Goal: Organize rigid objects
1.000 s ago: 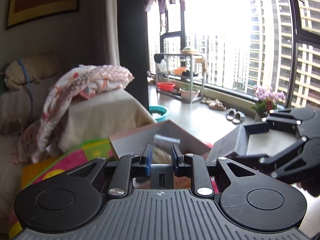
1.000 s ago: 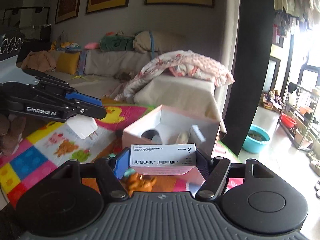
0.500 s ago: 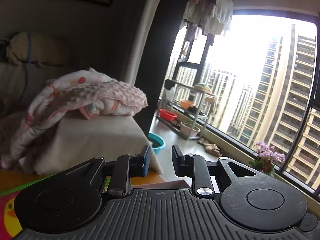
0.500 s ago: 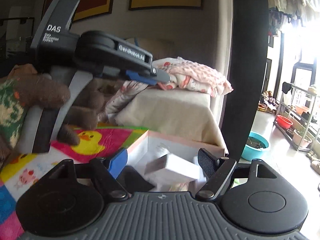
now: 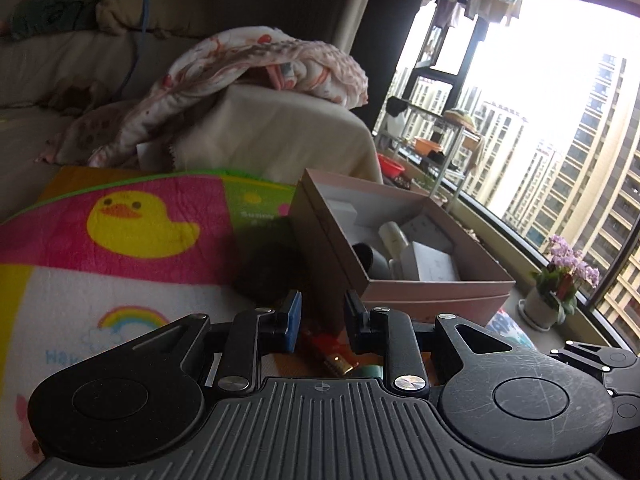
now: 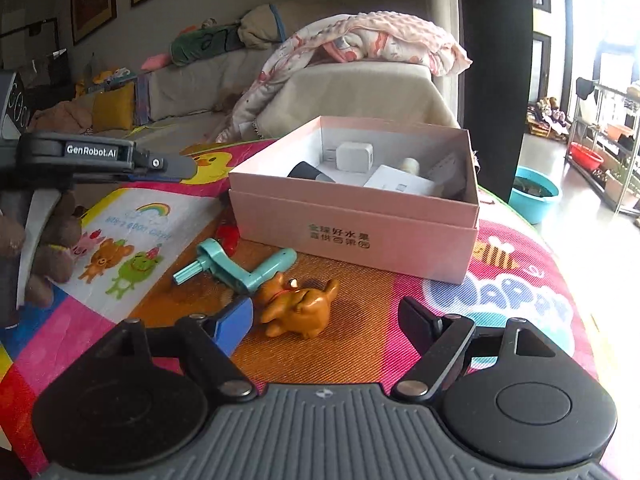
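A pink cardboard box (image 6: 352, 220) stands open on the colourful play mat; it also shows in the left wrist view (image 5: 436, 294). Inside lie a white charger cube (image 6: 354, 157), a white carton (image 6: 396, 184), a dark cylinder (image 6: 308, 171) and a small bottle (image 6: 409, 165). My right gripper (image 6: 326, 322) is open and empty, just above a brown toy dog (image 6: 298, 306). A teal crank handle (image 6: 236, 268) lies left of the dog. My left gripper (image 5: 320, 320) is open and empty, low over the mat beside the box; it also shows at the left of the right wrist view (image 6: 176, 168).
A sofa with a pink blanket (image 6: 372, 40) stands behind the box. A brown plush toy (image 6: 48, 248) sits at the mat's left edge. A teal basin (image 6: 534, 194) sits on the floor at right. A flower pot (image 5: 560, 292) stands by the window.
My right gripper opened and let the white carton drop into the pink box, then drew back and down toward the toy dog. My left gripper swung up and came back down beside the box.
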{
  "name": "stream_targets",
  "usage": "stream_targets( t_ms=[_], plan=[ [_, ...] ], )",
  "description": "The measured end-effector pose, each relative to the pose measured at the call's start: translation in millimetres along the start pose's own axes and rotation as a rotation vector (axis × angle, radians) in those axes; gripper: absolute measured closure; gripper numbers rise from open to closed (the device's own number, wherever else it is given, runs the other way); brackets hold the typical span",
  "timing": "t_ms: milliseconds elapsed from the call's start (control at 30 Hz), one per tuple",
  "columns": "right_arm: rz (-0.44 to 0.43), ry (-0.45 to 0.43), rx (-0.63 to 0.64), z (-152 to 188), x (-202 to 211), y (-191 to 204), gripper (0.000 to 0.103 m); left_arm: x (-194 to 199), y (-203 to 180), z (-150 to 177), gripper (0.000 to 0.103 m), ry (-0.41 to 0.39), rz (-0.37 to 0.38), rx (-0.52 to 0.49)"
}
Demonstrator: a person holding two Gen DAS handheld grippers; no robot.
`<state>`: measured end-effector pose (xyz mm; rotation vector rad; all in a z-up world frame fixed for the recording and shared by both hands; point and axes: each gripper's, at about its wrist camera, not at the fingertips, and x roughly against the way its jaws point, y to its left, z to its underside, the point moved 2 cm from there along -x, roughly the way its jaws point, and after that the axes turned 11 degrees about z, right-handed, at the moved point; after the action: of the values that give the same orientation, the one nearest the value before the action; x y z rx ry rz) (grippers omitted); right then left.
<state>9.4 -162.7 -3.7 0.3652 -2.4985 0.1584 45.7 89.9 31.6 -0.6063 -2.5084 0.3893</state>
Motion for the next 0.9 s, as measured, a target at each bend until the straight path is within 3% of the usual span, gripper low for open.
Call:
stream_targets(
  t_ms=[167,333,433,533,600,700,833,900],
  plan=[
    [0.016,0.043,0.027,10.0,-9.6,10.1,0.023,-19.7,22.2,-22.4,0.077,-0.028,-0.054,0.048],
    [0.014,0.068,0.0,9.7,-14.8,7.3,0.019,-86.9,41.8,-41.8,0.077,0.11,-0.045,0.013],
    [0.016,0.069,-0.012,9.8,-14.6,5.6,0.019,-113.1,50.0,-55.7,0.077,0.107,-0.097,0.007],
    [0.013,0.073,-0.01,9.4,-15.2,5.7,0.017,-138.8,53.5,-68.4,0.08,0.137,-0.045,0.041],
    [0.014,0.075,-0.002,9.4,-15.6,6.9,0.016,-149.9,54.3,-75.4,0.08,0.146,-0.041,0.046],
    [0.016,0.075,0.001,9.7,-15.6,7.7,0.016,-153.8,58.4,-81.4,0.072,0.176,-0.052,0.027],
    [0.011,0.075,-0.007,9.5,-16.0,6.8,0.015,-147.7,65.1,-76.2,0.076,0.211,-0.007,0.069],
    [0.009,0.077,-0.003,9.3,-16.7,7.2,0.014,-150.1,69.6,-73.9,0.077,0.232,-0.068,0.056]
  ],
)
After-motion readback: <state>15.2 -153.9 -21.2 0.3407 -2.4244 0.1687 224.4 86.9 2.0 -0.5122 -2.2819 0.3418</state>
